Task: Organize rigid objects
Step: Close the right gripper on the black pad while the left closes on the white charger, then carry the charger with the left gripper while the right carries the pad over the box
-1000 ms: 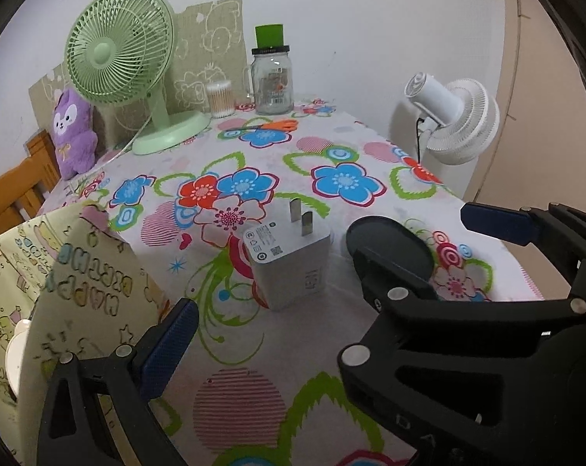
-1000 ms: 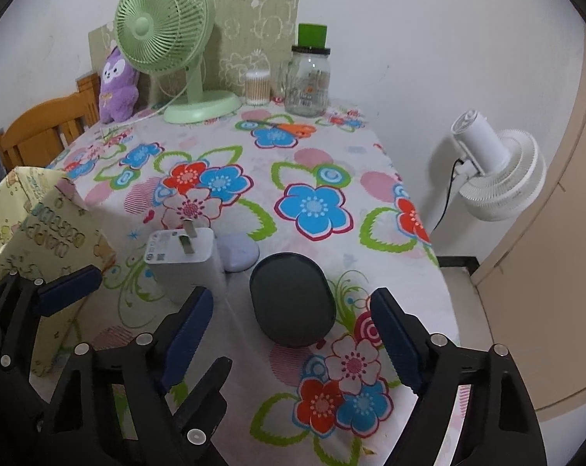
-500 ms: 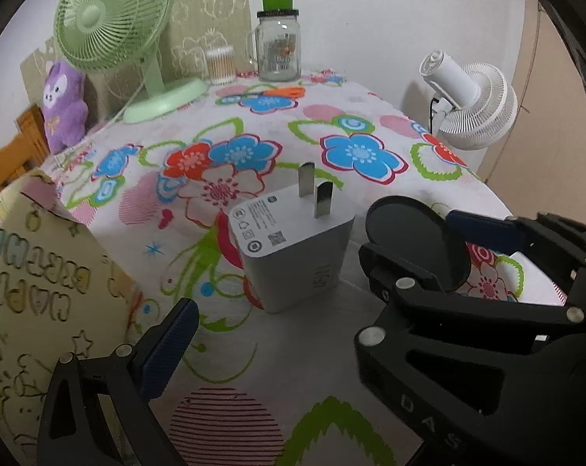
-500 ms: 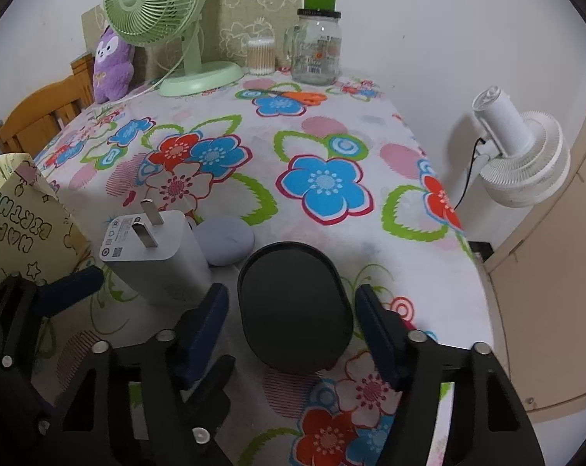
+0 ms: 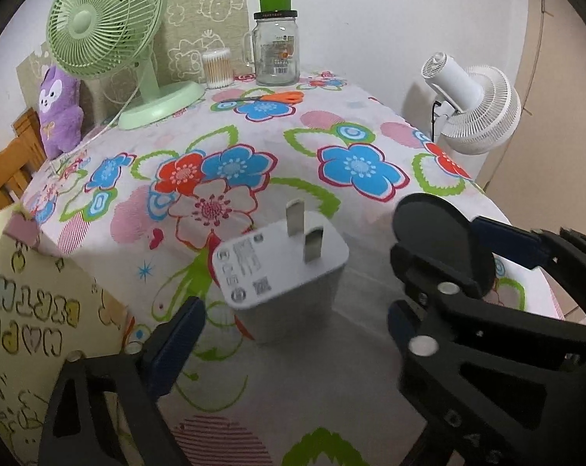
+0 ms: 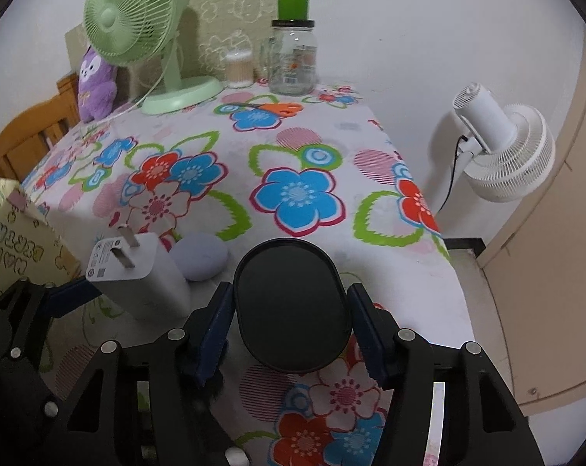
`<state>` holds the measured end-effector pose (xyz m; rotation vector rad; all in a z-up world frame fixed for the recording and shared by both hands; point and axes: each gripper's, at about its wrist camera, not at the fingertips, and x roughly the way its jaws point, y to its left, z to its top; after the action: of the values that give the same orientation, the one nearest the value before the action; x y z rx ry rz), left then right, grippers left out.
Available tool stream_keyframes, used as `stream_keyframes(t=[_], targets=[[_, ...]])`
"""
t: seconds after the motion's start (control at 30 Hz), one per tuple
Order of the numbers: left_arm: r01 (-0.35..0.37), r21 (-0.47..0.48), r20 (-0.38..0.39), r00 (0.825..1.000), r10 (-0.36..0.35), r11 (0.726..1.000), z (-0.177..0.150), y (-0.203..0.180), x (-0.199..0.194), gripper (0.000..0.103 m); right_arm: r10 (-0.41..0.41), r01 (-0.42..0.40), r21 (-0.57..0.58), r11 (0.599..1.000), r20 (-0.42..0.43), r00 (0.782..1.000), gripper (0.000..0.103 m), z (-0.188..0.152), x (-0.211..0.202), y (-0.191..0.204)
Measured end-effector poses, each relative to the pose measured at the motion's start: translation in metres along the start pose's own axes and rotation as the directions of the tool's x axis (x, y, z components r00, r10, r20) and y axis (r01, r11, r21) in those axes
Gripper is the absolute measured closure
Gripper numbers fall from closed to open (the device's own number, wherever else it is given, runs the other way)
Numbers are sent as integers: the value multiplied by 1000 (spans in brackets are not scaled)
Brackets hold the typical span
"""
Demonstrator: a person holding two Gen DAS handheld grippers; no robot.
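Note:
A white plug charger (image 5: 281,275) stands prongs-up on the floral tablecloth, between the open fingers of my left gripper (image 5: 289,330); it also shows in the right wrist view (image 6: 137,275). A black oval case (image 6: 291,306) sits between the fingers of my right gripper (image 6: 291,330), which are closed against its two sides. The case also shows in the left wrist view (image 5: 440,244). A small lilac oval object (image 6: 200,256) lies behind the charger.
A yellow gift bag (image 5: 29,322) stands at the left. At the back are a green fan (image 5: 103,27), a glass jar (image 5: 275,54), a cotton swab pot (image 5: 217,68), orange scissors (image 5: 277,97) and a purple plush (image 5: 60,112). A white fan (image 6: 502,147) stands off the table's right edge.
Both grippers moved forward. The right gripper's fingers closed in from wide apart onto the black case. The charger now sits between the left fingers.

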<state>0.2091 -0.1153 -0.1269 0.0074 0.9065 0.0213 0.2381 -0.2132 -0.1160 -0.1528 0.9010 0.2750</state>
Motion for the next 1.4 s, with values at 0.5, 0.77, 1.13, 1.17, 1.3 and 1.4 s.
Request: stream_keyframes(t=[0.5,0.77,1.13,1.17,1.3,1.4], targets=[[33,-9,7,999,-33,999,-1,4,-8,52,10,-10,60,998,11,1000,40,-4,-13,-7],[46,10,40,998,-46,999,-6,2,-32,52,1,-3,73,997,32,999,40,-9,-35,-3],[58,38,79,995,-61,998,-17,2,-65,52,-15,9,88,996,67,998,40,-19,-67,6],[61,38,81,995,-64,997,-18,2,-67,52,-19,13,89,996,70,997,40,-20,-71,7],[64,39,93,993,-67,997,-21,4,-78,52,-22,14,97,995,77,997,40,-24,-81,10],[63,44,106,992,-67,997,-23,6,-88,52,-25,16,100,995,92,995,40,-26,-91,14]])
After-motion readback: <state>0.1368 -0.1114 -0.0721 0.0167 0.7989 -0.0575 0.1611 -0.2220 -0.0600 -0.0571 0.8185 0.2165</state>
